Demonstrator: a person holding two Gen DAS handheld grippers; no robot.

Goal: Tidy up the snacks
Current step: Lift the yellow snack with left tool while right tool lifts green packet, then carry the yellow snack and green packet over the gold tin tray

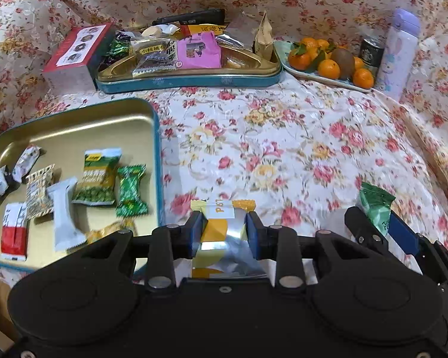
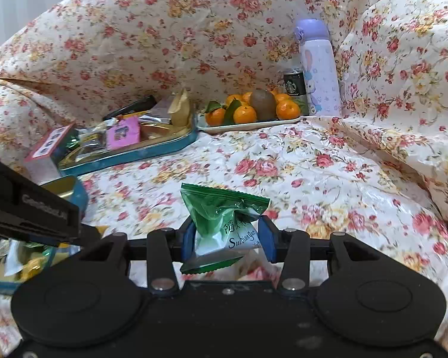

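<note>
Left wrist view shows the left gripper (image 1: 224, 223) clamped on a yellow and silver snack packet (image 1: 222, 232), held over the flowered cloth (image 1: 283, 137) just right of the near tin tray (image 1: 74, 125), which holds several wrapped snacks. At far left, a second tin tray (image 1: 194, 82) is heaped with snacks, with a plate of oranges (image 1: 328, 62) to its right. Right wrist view has the right gripper (image 2: 225, 238) pinching a green snack packet (image 2: 221, 223) above the cloth.
</note>
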